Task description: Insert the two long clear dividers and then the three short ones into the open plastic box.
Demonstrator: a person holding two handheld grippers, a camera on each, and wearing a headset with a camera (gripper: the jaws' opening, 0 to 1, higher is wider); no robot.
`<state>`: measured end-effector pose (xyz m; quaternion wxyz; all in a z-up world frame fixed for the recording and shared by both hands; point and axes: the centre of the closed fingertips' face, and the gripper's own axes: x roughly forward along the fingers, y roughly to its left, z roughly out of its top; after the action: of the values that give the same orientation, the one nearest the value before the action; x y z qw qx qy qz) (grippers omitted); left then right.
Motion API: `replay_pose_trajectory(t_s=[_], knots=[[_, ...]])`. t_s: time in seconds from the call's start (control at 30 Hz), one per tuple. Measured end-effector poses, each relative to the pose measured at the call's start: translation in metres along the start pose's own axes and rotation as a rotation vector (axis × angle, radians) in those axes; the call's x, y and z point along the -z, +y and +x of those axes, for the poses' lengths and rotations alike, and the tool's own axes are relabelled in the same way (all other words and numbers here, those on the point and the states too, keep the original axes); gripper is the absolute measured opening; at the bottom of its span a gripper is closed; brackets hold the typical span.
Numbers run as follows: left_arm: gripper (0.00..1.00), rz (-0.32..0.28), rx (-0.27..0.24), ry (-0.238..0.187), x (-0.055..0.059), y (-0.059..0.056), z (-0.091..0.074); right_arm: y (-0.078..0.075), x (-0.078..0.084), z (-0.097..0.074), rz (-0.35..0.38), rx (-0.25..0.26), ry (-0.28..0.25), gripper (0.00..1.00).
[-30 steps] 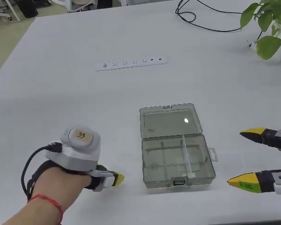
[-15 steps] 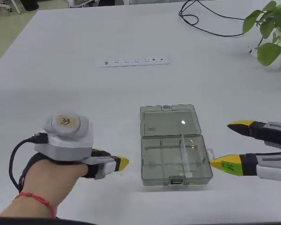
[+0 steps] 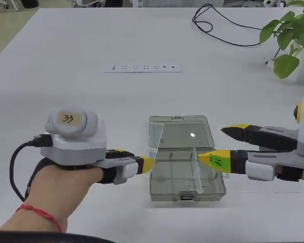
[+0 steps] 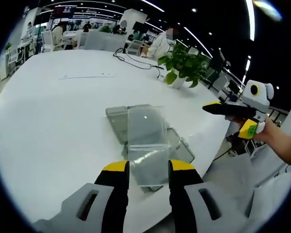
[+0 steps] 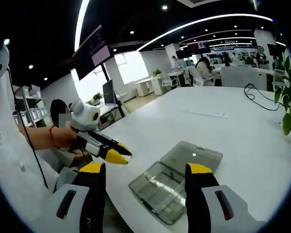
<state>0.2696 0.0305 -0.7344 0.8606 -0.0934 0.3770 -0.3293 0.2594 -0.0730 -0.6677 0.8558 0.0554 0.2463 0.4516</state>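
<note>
The open plastic box (image 3: 164, 186) lies on the white table with its lid (image 3: 181, 130) flat behind it. One long clear divider (image 3: 196, 171) stands inside it. My left gripper (image 3: 147, 164) hovers at the box's left edge, shut on a clear divider (image 4: 146, 145) that sticks up past its fingertips; that divider (image 3: 156, 135) shows faintly over the lid's left end. My right gripper (image 3: 213, 144) is open over the box's right side, nothing between its fingers. From the right gripper (image 5: 146, 170) I look down on the box (image 5: 157, 187) and the left gripper (image 5: 114, 154).
A white power strip (image 3: 142, 68) lies farther back on the table. A black cable (image 3: 218, 23) and a potted plant (image 3: 289, 35) are at the far right. The table's near edge runs just below the box.
Both grippers have closed in on the box. The left one rose and moved right to the box's left edge; the right one moved left over its right side.
</note>
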Motion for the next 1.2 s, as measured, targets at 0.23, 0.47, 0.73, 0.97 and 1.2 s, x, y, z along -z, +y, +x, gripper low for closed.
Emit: replay_pose_trajectory(t_s=[0.23,0.47,0.73,0.97,1.2], knots=[[0.3,-0.016,0.052,-0.047,-0.01,-0.017,0.0,0.003,-0.004,0.005,0.037,0.035,0.005,0.63],[0.3,-0.023,0.093,-0.081,-0.015,-0.029,0.001,0.003,-0.01,0.008,0.123,0.071,-0.02,0.53],[0.3,-0.016,0.125,-0.109,-0.019,-0.04,0.003,0.016,-0.011,0.016,0.191,0.082,-0.029,0.36],[0.3,0.01,0.144,-0.113,-0.019,-0.049,0.005,0.02,-0.003,0.029,0.23,0.097,-0.004,0.27],[0.3,0.077,0.155,-0.117,-0.022,-0.058,0.005,0.017,0.003,0.036,0.265,0.119,0.016,0.2]])
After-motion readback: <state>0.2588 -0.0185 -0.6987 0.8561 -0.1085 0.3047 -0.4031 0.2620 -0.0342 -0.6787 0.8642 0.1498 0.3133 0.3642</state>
